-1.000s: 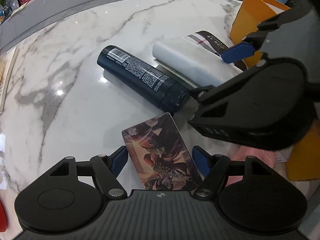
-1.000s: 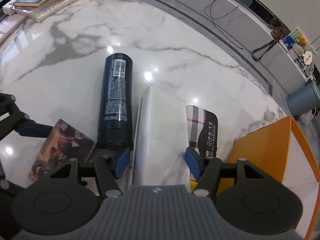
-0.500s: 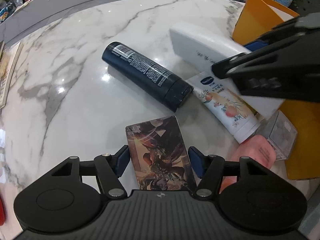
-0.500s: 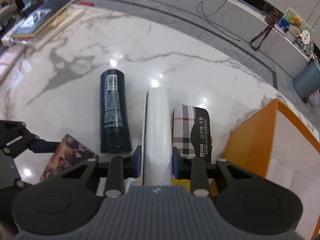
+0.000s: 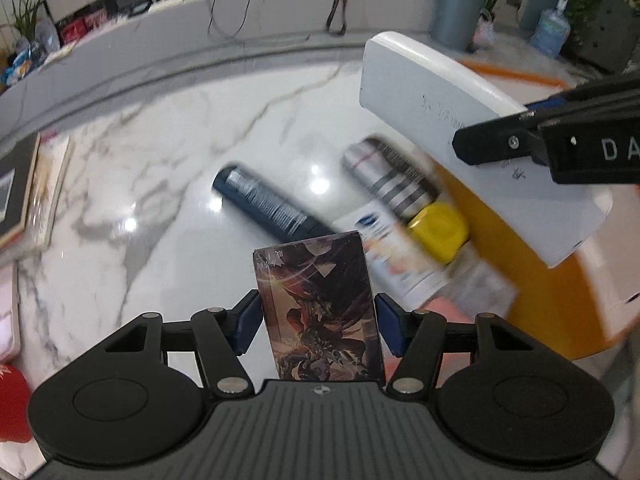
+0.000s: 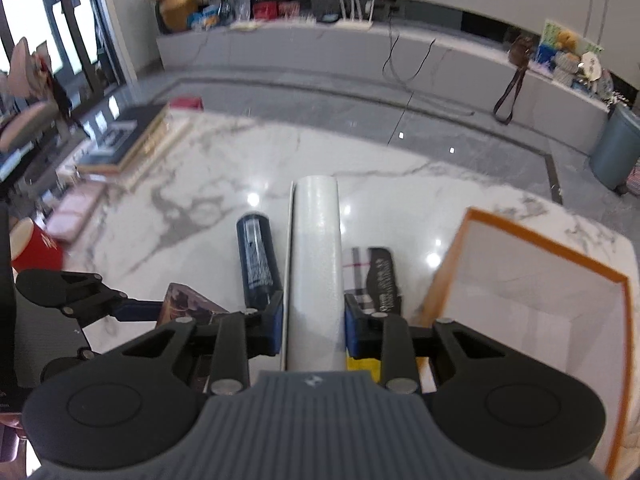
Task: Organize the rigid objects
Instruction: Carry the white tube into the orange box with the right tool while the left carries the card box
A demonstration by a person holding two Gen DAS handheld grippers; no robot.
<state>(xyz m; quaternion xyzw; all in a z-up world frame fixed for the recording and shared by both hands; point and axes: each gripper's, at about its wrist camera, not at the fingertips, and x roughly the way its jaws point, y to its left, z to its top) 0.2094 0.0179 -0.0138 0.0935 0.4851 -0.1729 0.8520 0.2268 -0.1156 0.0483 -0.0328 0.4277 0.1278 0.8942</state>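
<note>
My left gripper (image 5: 318,322) is shut on a card box with dark fantasy art (image 5: 318,304) and holds it above the marble table (image 5: 160,200). My right gripper (image 6: 314,326) is shut on a white flat box (image 6: 316,264), lifted on edge; it also shows in the left wrist view (image 5: 460,132), above the orange box (image 5: 532,280). A dark blue bottle (image 5: 266,202) lies on the table, also in the right wrist view (image 6: 256,256). A plaid case (image 6: 370,274), a yellow box (image 5: 438,230) and a white tube (image 5: 404,260) lie beside it.
The orange box with a white inside (image 6: 532,292) stands open at the right. Books (image 6: 128,138) lie at the table's far left, a red cup (image 6: 34,246) at the left edge. A grey bin (image 6: 616,152) stands on the floor beyond.
Both grippers have risen with their loads. The card box has left the table in my left gripper. The white box has moved up and toward the orange box.
</note>
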